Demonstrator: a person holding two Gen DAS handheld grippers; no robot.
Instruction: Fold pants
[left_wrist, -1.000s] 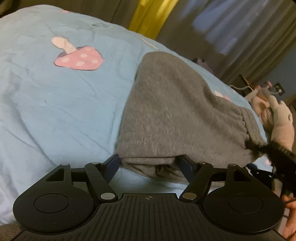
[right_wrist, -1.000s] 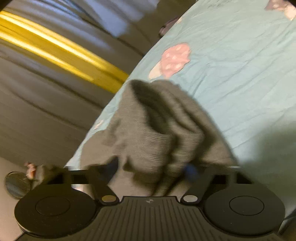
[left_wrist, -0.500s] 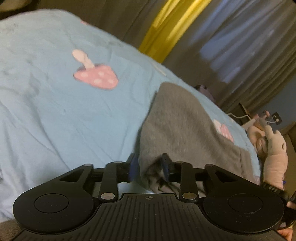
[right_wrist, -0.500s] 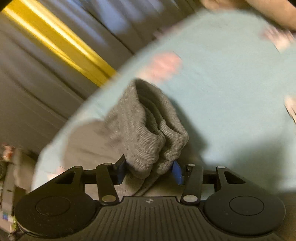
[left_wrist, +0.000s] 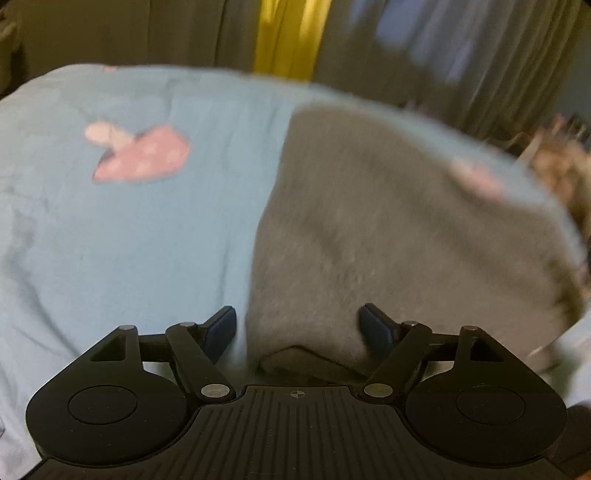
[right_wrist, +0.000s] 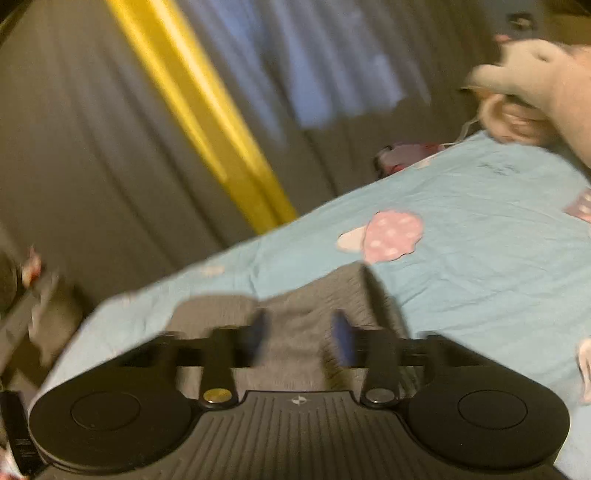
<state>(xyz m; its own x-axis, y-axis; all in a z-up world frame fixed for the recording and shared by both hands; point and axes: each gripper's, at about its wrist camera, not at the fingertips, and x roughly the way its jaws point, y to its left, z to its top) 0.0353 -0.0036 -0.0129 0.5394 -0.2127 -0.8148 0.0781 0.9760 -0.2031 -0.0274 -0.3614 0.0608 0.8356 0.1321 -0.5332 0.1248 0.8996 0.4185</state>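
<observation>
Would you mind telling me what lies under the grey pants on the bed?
The grey pants rest on the light blue sheet with pink mushroom prints. The sheet directly beneath them is covered, so any print or object there cannot be seen.

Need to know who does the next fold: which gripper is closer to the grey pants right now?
Right. The right gripper has the ribbed end of the grey pants bunched between its just-closing jaws. The left gripper has just opened; its jaws straddle the folded edge without pressing.
</observation>
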